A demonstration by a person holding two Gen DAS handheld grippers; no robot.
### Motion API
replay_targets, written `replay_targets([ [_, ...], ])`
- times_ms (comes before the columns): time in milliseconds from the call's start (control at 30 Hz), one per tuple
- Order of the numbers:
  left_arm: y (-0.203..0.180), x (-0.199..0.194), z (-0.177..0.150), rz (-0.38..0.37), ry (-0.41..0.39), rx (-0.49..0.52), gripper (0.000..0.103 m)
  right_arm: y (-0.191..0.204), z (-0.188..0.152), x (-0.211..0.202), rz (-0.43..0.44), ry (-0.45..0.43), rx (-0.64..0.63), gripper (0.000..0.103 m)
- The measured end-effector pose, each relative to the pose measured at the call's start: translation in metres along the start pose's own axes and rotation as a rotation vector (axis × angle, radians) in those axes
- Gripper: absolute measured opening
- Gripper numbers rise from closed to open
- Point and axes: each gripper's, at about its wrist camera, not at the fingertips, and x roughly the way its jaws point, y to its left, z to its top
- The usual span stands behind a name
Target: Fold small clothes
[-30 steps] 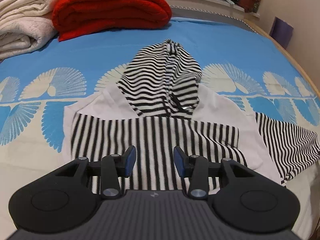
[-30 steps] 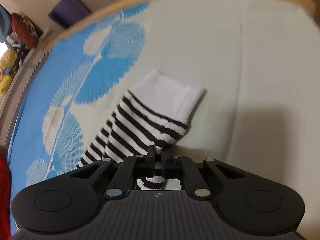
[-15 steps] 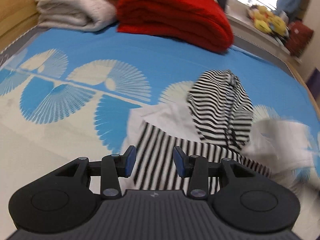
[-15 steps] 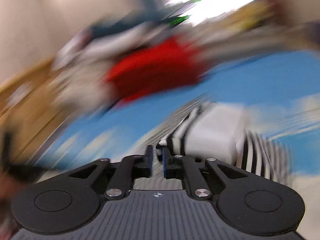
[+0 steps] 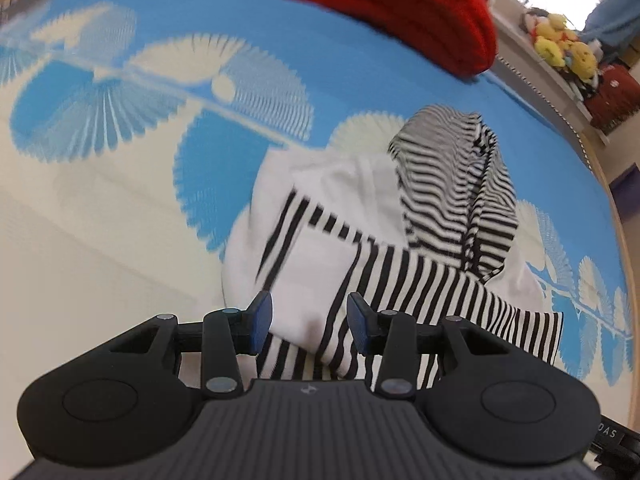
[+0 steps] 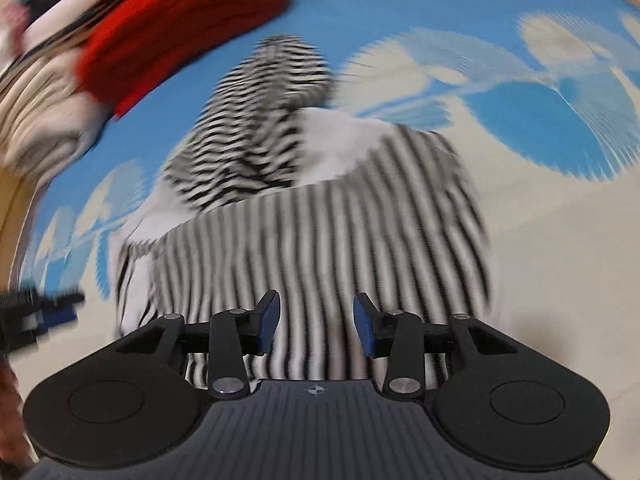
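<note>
Now both grippers — left gripper (image 5: pixel 309 322), right gripper (image 6: pixel 316 322) — hover with fingers spread, empty, over the striped hoodie (image 5: pixel 400 264) at centre frame on the bed (image 5: pixel 100 240).

Your left gripper (image 5: pixel 306 322) hovers with jaws apart.
Beneath it, the striped hoodie (image 5: pixel 400 248) lies on the blue-patterned bedspread (image 5: pixel 120 160).

Bed (image 5: pixel 120 240) with blue and cream fan-print sheet, wooden rim at the right edge. Striped hooded top (image 5: pixel 400 272) lies flat on it, hood (image 5: pixel 452 184) toward the head end, a sleeve folded across the body. Folded red blanket (image 5: pixel 400 8) further up; pale folded blankets (image 6: pixel 36 112) beside it, blurred.
</note>
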Motion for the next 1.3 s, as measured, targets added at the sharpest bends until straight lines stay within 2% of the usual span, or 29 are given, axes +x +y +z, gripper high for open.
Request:
replay_targets([
  [100,0.011,0.024,-0.002,-0.023,0.06,-0.078,0.046,-0.013,0.003,0.006,-0.042,0.009,0.077,0.043],
  [200,0.016,0.045,-0.006,-0.036,0.107,-0.146,0.046,-0.021,0.008,0.01,-0.04,0.015,0.125,0.043],
  [400,0.015,0.068,-0.011,0.003,0.133,-0.194,0.044,-0.017,0.01,0.009,-0.025,0.02,0.148,0.043],
  [433,0.014,0.068,-0.011,0.008,0.124,-0.193,0.035,-0.017,0.01,0.011,-0.025,0.025,0.154,0.043],
  [467,0.014,0.066,-0.012,0.008,0.112,-0.188,0.015,-0.017,0.009,0.012,-0.024,0.031,0.162,0.043],
  [533,0.01,0.057,-0.011,-0.001,0.088,-0.179,0.013,-0.018,0.01,0.017,-0.026,0.045,0.185,0.043],
  [733,-0.011,-0.015,-0.023,0.061,-0.028,-0.095,0.013,-0.025,0.0,0.027,-0.09,0.094,0.238,0.048],
  [800,-0.005,-0.02,-0.03,0.093,-0.011,-0.109,0.017,-0.029,-0.005,0.03,-0.137,0.11,0.235,0.048],
  [867,0.007,-0.012,-0.033,0.109,0.062,-0.172,0.019,-0.036,-0.009,0.034,-0.19,0.126,0.232,0.047],
  [900,0.011,-0.011,-0.032,0.115,0.061,-0.183,0.019,-0.039,-0.011,0.035,-0.204,0.126,0.233,0.045],
  [967,0.006,-0.019,-0.028,0.142,-0.005,-0.12,0.02,-0.041,-0.012,0.035,-0.219,0.131,0.208,0.033],
  [1033,-0.003,-0.022,-0.023,0.086,-0.039,-0.039,0.026,-0.042,-0.012,0.031,-0.24,0.114,0.211,0.032],
  [1067,-0.007,-0.019,-0.021,0.053,-0.04,-0.01,0.027,-0.041,-0.011,0.028,-0.267,0.097,0.205,0.034],
  [1133,-0.012,-0.005,-0.021,0.033,-0.015,0.037,0.028,-0.036,-0.01,0.024,-0.29,0.065,0.175,0.036],
  [1167,-0.012,0.008,-0.023,0.046,0.025,0.054,0.027,-0.034,-0.009,0.022,-0.285,0.049,0.171,0.042],
  [1267,0.0,0.044,-0.033,0.091,0.143,0.024,0.026,-0.026,-0.007,0.026,-0.21,0.066,0.132,0.049],
  [1300,0.005,0.05,-0.036,0.102,0.156,0.01,0.025,-0.024,-0.007,0.029,-0.202,0.081,0.112,0.05],
])
